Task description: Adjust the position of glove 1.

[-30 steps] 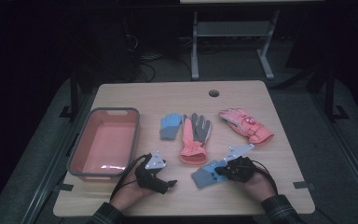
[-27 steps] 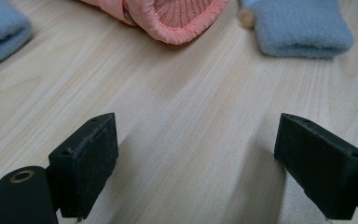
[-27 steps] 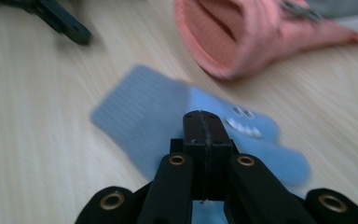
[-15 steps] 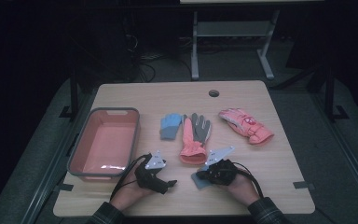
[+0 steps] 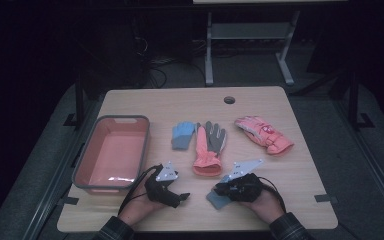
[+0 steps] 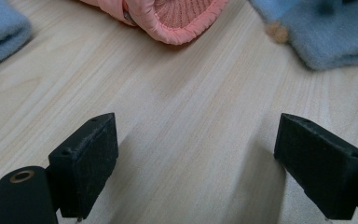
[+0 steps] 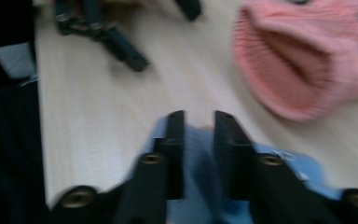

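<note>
My right gripper point(image 7: 198, 154) sits over the near blue glove point(image 5: 219, 199), jaws a narrow gap apart and just been opening; blue cloth lies between and under them, but whether the pads still press it I cannot tell — the right gripper view is blurred. My right hand point(image 5: 262, 200) covers most of that glove, and only a corner shows toward the left.

My left gripper point(image 6: 209, 163) is wide open over bare table point(image 6: 182, 107), holding nothing. The glove lies to its right, just beyond the jaws.

Farther out: the pink-and-grey glove point(image 5: 209, 148), cuff toward me, long axis running away from me — then the tray point(image 5: 81, 165) off left. Right hand is nearer the glove.
</note>
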The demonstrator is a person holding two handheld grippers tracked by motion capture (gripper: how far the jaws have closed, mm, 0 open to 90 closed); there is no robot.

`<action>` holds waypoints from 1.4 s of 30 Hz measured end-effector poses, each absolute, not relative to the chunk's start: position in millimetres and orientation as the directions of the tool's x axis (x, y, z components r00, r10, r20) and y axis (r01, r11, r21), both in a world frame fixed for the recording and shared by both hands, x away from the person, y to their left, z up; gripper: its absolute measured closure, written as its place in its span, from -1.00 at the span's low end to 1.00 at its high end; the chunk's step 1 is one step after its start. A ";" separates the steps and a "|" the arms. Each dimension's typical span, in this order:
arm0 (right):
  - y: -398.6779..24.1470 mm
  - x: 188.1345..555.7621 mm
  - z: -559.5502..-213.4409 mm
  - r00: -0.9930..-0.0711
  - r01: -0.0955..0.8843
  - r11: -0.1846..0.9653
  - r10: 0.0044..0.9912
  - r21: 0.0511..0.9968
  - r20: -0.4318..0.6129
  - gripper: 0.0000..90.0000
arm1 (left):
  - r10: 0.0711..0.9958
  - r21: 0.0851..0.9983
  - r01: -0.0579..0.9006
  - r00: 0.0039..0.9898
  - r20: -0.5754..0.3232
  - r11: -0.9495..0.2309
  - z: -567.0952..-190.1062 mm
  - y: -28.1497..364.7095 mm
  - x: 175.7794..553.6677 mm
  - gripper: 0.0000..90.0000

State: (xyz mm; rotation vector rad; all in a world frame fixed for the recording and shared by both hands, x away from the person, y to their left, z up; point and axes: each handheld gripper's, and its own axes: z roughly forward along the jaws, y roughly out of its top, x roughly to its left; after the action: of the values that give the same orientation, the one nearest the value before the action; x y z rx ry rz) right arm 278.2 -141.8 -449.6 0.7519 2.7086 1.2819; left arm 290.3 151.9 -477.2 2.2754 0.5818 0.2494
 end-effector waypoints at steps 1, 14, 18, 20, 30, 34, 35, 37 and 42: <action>-146.4 279.4 -449.2 -0.873 0.410 0.531 0.464 0.742 0.150 0.48 | 0.484 0.724 0.336 0.875 -0.004 -0.602 -477.5 151.6 290.1 -0.72; -217.1 283.4 -456.8 -0.739 0.506 0.450 0.666 0.736 0.101 -0.42 | 0.494 0.720 0.348 0.870 -0.008 -0.601 -477.2 150.4 289.8 -0.72; -237.5 283.7 -464.7 -0.677 0.543 0.423 0.732 0.726 0.080 -0.62 | 0.500 0.713 0.356 0.866 -0.009 -0.604 -476.1 148.1 290.4 -0.72; -246.7 283.9 -468.4 -0.651 0.559 0.408 0.755 0.722 0.078 -0.67 | 0.505 0.705 0.363 0.863 -0.008 -0.609 -475.3 147.0 291.1 -0.72; -261.0 287.8 -482.0 -0.598 0.571 0.396 0.801 0.719 0.034 -0.76 | 0.546 0.674 0.409 0.838 -0.010 -0.615 -465.0 137.0 299.6 -0.70; -261.8 287.7 -482.1 -0.599 0.569 0.399 0.800 0.719 0.030 -0.77 | 0.564 0.686 0.414 0.826 -0.007 -0.598 -455.8 133.5 303.1 -0.70; -261.8 287.8 -482.1 -0.599 0.569 0.399 0.800 0.719 0.030 -0.77 | 0.566 0.686 0.411 0.824 0.002 -0.600 -453.7 132.5 304.6 -0.70; -261.8 287.8 -482.1 -0.598 0.570 0.399 0.801 0.718 0.031 -0.77 | 0.570 0.685 0.414 0.822 0.002 -0.599 -452.0 131.9 305.8 -0.70; -261.6 287.7 -482.2 -0.599 0.570 0.399 0.800 0.718 0.031 -0.78 | 0.610 0.709 0.434 0.792 -0.006 -0.556 -438.5 132.3 315.0 -0.69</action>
State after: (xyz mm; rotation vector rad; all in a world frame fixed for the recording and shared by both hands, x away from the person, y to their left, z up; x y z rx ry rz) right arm 287.7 -261.6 -482.2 1.1915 2.3421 1.0132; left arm 315.0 132.3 -438.5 2.2483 0.7687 0.3111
